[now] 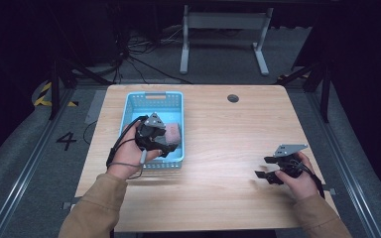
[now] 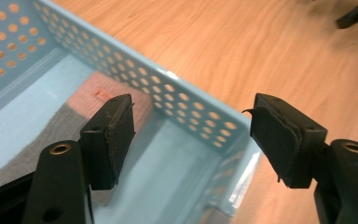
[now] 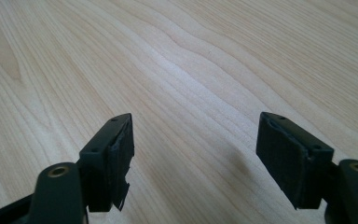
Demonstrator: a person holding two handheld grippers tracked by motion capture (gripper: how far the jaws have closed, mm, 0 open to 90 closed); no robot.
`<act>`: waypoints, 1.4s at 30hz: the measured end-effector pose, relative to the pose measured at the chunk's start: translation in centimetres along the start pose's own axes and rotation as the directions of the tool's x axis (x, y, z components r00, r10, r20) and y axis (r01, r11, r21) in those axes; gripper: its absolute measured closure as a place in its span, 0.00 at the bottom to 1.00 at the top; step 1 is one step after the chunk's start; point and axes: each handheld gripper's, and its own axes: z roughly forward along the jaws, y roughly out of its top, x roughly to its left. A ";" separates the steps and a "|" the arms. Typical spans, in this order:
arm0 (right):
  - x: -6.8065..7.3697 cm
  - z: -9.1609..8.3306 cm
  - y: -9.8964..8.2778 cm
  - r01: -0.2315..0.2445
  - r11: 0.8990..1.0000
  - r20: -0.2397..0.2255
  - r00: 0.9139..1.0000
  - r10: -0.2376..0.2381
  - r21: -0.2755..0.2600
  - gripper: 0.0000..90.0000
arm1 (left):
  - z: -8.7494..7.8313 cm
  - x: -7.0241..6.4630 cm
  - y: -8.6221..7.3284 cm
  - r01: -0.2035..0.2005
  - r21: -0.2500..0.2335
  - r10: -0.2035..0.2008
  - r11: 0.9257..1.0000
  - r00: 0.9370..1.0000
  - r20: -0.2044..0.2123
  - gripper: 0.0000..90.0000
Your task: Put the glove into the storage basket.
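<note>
Dark room, wood table (image 1: 218, 148). Blue basket (image 1: 129, 106) at approx 10 o'clock holds pink-grey cloth (image 1: 173, 135). Left gripper (image 2: 191, 135) over basket's near-right corner, jaws wide, empty; right gripper (image 1: 264, 174) at 4 o'clock, open, empty. Risk: left jaw could catch basket rim and drag it.

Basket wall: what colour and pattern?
Light blue basket, punched with rows of round holes; left gripper view shows it best.
</note>
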 end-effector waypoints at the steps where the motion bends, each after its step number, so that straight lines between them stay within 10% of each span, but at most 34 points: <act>1: 0.0 0.0 0.0 0.001 1.000 -0.001 1.000 -0.001 0.001 0.32 | -0.1 -0.3 0.0 -0.006 0.002 0.006 1.000 1.000 0.003 0.34; 25: -0.2 -0.3 -1.3 0.105 0.994 -0.060 0.993 -0.105 -0.012 0.29 | 1.9 -7.1 -3.4 -0.002 0.002 0.002 1.000 0.997 0.081 0.35; 42: 0.3 0.2 -1.4 0.155 0.986 -0.077 0.984 -0.159 -0.052 0.28 | 6.4 -8.4 -9.0 -0.014 0.046 0.009 0.999 0.996 0.090 0.37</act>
